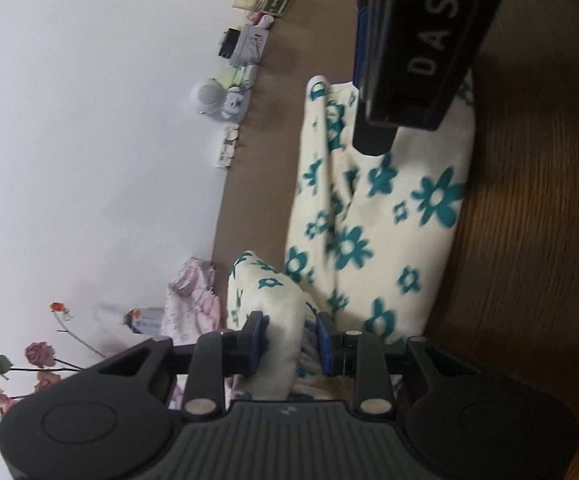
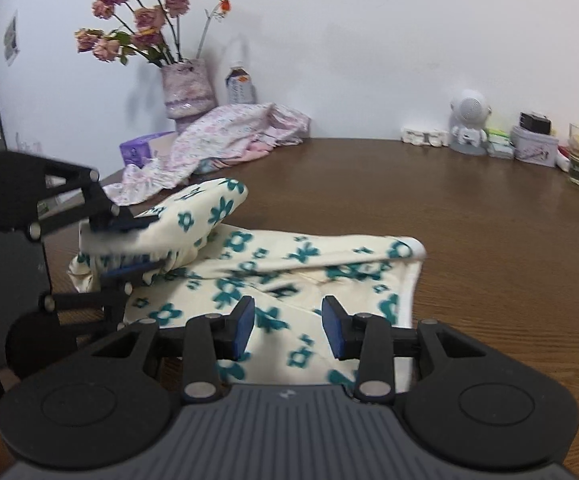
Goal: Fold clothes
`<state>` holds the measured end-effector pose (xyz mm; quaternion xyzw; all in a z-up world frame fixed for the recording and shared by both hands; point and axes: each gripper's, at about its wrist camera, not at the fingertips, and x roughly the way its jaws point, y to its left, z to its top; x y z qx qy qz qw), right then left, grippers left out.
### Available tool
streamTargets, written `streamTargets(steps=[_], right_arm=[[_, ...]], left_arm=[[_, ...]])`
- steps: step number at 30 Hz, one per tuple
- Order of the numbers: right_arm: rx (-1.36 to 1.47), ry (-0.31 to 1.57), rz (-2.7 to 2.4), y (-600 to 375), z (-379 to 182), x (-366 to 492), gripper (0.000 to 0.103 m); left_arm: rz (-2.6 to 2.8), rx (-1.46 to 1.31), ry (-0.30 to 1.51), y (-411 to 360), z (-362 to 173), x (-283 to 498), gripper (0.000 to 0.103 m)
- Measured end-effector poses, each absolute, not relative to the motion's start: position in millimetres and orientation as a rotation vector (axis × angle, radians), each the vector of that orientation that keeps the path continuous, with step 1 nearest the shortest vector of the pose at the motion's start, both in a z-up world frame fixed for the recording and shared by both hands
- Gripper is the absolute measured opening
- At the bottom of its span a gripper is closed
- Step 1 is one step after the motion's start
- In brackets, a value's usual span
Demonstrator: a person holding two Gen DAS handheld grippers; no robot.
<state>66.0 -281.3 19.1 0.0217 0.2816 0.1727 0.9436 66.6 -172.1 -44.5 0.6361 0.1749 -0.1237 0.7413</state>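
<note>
Folded edge in the air: the risk is a lost or crooked fold.

The cream garment with teal flowers (image 2: pixel 273 280) lies flat on the brown desk (image 2: pixel 489 216), its left end lifted and doubled over. The left tool (image 1: pixel 291 338) is clamped on that raised, bunched wad of fabric, rolled onto its side. The wad is thick and soft, so it could slide out between the pads and flop back, or drag the lower layer and skew the fold. The right tool (image 2: pixel 289 326) hangs just above the near edge with its jaws apart and nothing between them; with nothing pinning the cloth, the whole piece may slide over the desk. Behind, the pink floral garment (image 2: pixel 225 136) lies close, and the raised end could snag it. The vase of dried roses (image 2: pixel 187 90) sits well back, an unlikely casualty.
</note>
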Motion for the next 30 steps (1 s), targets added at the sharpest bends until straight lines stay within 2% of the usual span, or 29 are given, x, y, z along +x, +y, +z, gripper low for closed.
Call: streamTargets(steps=[6,13,19,25,30], right_arm=[[0.047,0.592,0.326,-289,13,68,0.037],[0.067,0.597,0.298,-295,12,66,0.038],[0.083,0.584,0.308,-283,19,65,0.038],[0.136,0.553,0.389,-244,34,72,0.038],[0.125,0.539,0.455,-212,43,63,0.038]], left_arm=[[-0.314,1.275,0.408,-177,-41,66,0.041],[-0.410,0.783,0.438,-133,40,49,0.052],[-0.318,0.510,0.481,-73,67,67,0.052],[-0.373,0.469,0.601,-57,36,95,0.051],[-0.410,0.399,0.592,-39,27,93,0.052]])
